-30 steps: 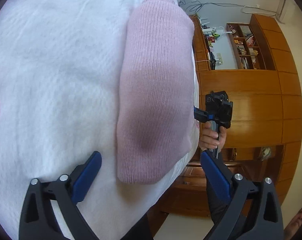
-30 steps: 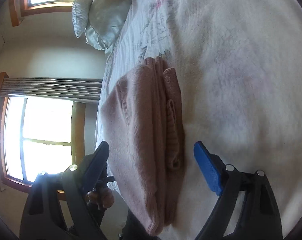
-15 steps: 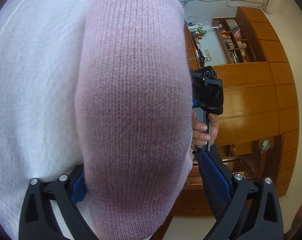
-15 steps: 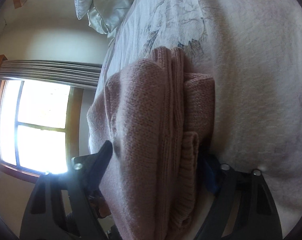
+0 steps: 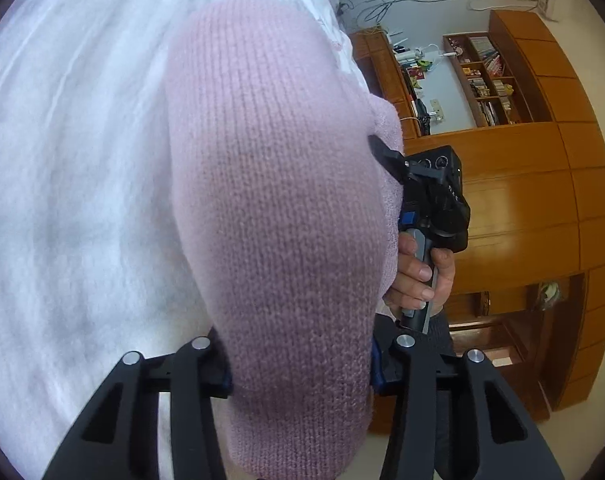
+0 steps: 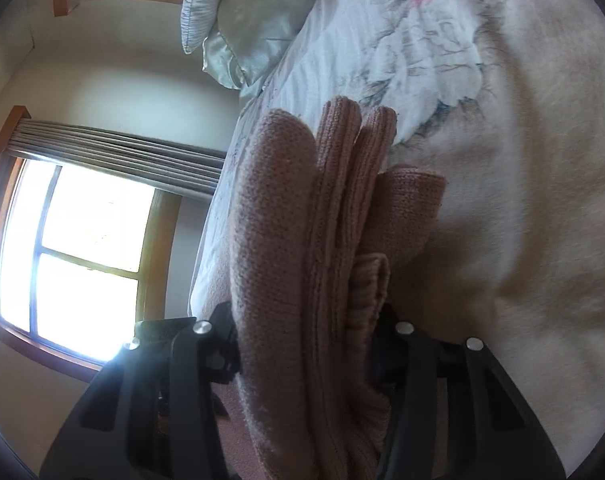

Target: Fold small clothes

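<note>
A folded pink knit garment (image 5: 278, 216) lies on the white fleecy bed cover (image 5: 70, 184). In the left wrist view it fills the middle, and my left gripper (image 5: 298, 376) is shut on its near end, the blue pads mostly buried in the knit. In the right wrist view the same garment (image 6: 302, 264) shows its stacked folded layers edge-on, and my right gripper (image 6: 306, 352) is shut on that end. The right gripper (image 5: 434, 196) and the hand holding it also show in the left wrist view, at the garment's far side.
Wooden cabinets and shelves (image 5: 522, 184) stand past the bed edge in the left wrist view. A floral sheet (image 6: 402, 48) and a pale pillow (image 6: 242, 20) lie farther up the bed, with a bright window (image 6: 78, 248) to the left.
Both grippers have moved in onto the garment's two ends and gone from open to shut on it. The garment now fills much more of each view.
</note>
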`<action>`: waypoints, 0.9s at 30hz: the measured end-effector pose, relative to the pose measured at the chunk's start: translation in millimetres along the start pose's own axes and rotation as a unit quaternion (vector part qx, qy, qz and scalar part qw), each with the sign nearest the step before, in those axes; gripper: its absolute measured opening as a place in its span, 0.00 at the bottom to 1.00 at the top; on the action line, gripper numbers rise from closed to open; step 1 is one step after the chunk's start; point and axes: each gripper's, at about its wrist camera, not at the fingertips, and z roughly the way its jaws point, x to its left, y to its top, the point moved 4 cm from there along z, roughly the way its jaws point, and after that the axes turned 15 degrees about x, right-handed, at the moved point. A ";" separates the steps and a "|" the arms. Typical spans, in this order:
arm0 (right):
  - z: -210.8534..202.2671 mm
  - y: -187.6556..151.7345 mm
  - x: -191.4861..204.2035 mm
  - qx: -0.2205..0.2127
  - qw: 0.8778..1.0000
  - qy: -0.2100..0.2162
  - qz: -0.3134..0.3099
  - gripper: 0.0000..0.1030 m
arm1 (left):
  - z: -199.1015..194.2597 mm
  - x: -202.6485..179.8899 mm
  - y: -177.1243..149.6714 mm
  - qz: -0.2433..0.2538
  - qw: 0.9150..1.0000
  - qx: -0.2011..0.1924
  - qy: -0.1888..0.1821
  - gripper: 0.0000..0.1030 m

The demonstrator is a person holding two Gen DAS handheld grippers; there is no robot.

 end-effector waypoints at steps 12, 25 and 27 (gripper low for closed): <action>157.7 -8.4 52.5 0.094 0.995 0.031 -0.001 0.56 | -102.2 72.5 -103.8 -0.064 0.996 -0.052 0.032 0.54; 100.1 -29.0 97.7 0.002 0.991 -0.107 -0.079 0.52 | -175.5 35.8 -140.8 -0.007 0.976 -0.216 0.023 0.94; 116.8 -23.6 98.1 0.012 0.991 -0.116 -0.073 0.44 | -184.9 18.0 -124.0 0.031 0.975 -0.218 -0.025 0.95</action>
